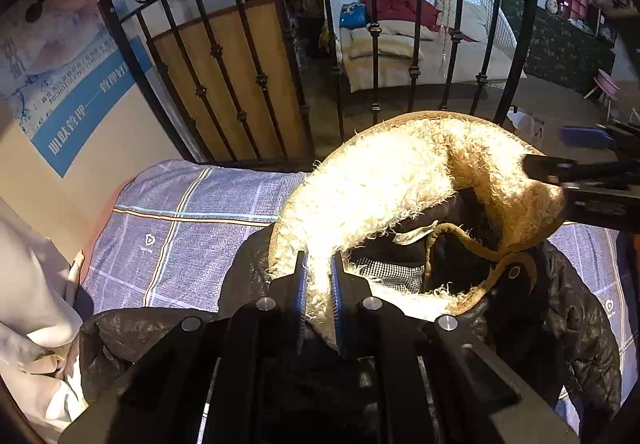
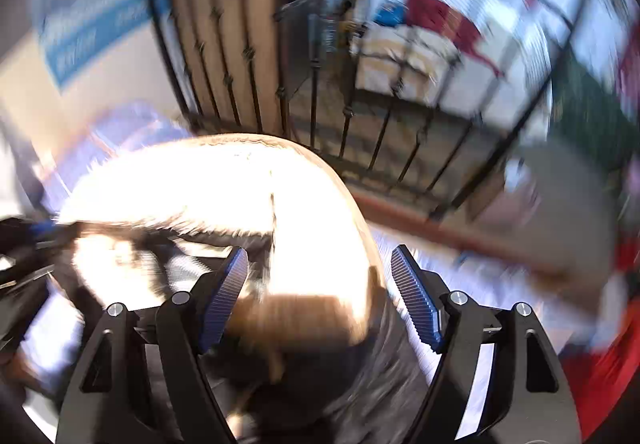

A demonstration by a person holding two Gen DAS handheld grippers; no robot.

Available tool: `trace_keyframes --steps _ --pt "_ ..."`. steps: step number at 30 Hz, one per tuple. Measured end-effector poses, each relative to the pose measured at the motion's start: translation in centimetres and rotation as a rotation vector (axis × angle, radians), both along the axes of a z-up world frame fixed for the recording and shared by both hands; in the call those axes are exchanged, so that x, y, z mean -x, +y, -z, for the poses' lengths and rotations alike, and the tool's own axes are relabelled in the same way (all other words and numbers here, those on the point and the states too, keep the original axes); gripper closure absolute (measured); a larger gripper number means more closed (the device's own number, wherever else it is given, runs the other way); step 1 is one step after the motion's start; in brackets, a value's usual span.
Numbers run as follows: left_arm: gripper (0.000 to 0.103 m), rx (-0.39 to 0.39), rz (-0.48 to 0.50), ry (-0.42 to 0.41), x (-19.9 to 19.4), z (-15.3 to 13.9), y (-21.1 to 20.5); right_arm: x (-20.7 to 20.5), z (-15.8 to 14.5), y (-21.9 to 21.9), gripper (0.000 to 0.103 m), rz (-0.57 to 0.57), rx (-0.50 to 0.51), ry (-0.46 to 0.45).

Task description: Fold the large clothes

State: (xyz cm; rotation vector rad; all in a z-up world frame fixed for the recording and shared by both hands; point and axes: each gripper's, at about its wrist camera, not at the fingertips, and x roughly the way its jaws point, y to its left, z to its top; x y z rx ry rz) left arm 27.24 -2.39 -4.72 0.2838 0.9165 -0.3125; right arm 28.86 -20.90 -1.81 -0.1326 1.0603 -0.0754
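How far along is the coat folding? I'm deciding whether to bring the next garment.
Barely begun. The black quilted coat lies unfolded on the blue checked bedsheet. In hand: the left gripper pinches its cream fleece hood trim; the right gripper is open over the hood. Every fold remains.

Your right wrist view is smeared by motion blur: the fleece collar [image 2: 224, 183] reads only as a blown-out bright mass, the iron railing [image 2: 320, 83] & room behind are streaks. In your left wrist view, the black jacket [image 1: 560, 316] runs off the bottom edge, its lower part hidden under the left tool [image 1: 320, 296]. The right tool [image 1: 592, 179] is cut by the right edge. Poster [image 1: 76, 99] text too small to read.
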Motion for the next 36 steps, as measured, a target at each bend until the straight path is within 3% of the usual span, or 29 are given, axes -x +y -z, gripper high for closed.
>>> trace_keyframes --steps 2,3,4,5,6,10,11,12,13,14,15,17,19,23,26,28,29,31,33,36 --pt "0.096 -0.001 0.016 -0.026 0.9 -0.7 0.2 -1.8 2.5 1.1 0.029 -0.018 0.167 0.084" --pt "0.102 -0.013 0.014 -0.049 1.2 -0.9 0.5 -2.3 3.9 0.9 0.056 0.01 0.255 0.113" --pt "0.102 -0.029 0.015 -0.08 1.7 -1.2 0.7 -2.5 4.6 0.2 0.08 0.04 0.235 0.138" --pt "0.102 -0.044 0.023 -0.1 1.9 -1.3 0.8 -2.3 4.6 -0.9 0.096 0.079 0.153 0.149" --pt "0.102 -0.053 0.033 -0.091 1.7 -1.0 1.0 -1.7 4.1 -2.1 0.097 0.133 0.048 0.138" --pt "0.1 0.001 -0.052 -0.021 -0.4 -0.2 2.9 -0.4 1.7 -4.6 0.098 0.22 -0.142 0.072" --pt "0.08 0.009 -0.078 0.002 -1.0 0.0 3.3 -0.2 1.0 -5.1 0.097 0.248 -0.167 0.053" --pt "0.062 0.008 -0.102 0.022 -1.4 0.2 3.6 0.1 0.5 -5.3 0.091 0.271 -0.181 0.036" --pt "0.03 0.015 -0.131 0.029 -1.8 0.4 3.9 0.2 0.3 -5.8 0.081 0.292 -0.197 0.024" --pt "0.024 0.036 -0.148 0.022 -1.8 0.5 4.3 -0.1 0.6 -6.7 0.045 0.34 -0.193 0.045" --pt "0.024 0.059 -0.148 0.012 -1.7 0.5 4.6 0.0 0.8 -7.5 0.023 0.401 -0.179 0.057" --pt "0.022 0.057 -0.122 0.017 -0.9 1.2 4.6 1.5 -0.7 -7.9 0.023 0.427 -0.228 -0.07" --pt "0.022 0.039 -0.077 0.044 0.2 2.4 4.2 3.2 -0.6 -6.8 0.023 0.362 -0.235 -0.08" --pt "0.022 0.019 0.017 0.158 3.1 6.4 3.0 6.9 4.4 -1.6 0.023 0.202 -0.258 0.125" --pt "0.022 -0.082 0.048 0.157 3.1 9.7 1.7 10.1 8.9 1.9 0.023 0.157 -0.24 0.265" --pt "0.016 -0.197 -0.009 0.198 0.5 13.5 1.7 11.0 11.7 2.4 0.023 0.165 -0.243 0.319" --pt "0.013 -0.249 -0.064 0.275 -1.8 16.1 2.3 10.9 13.8 2.4 0.023 0.182 -0.228 0.382" --pt "0.005 -0.192 -0.124 0.42 -5.6 20.1 4.1 10.4 17.4 2.0 0.019 0.191 -0.265 0.45" --pt "0.004 -0.227 -0.081 0.429 -7.0 21.3 3.6 9.4 19.7 1.0 0.009 0.206 -0.312 0.478" --pt "0.005 -0.311 -0.037 0.405 -6.8 20.6 2.5 8.3 20.7 0.7 0.006 0.23 -0.337 0.539"
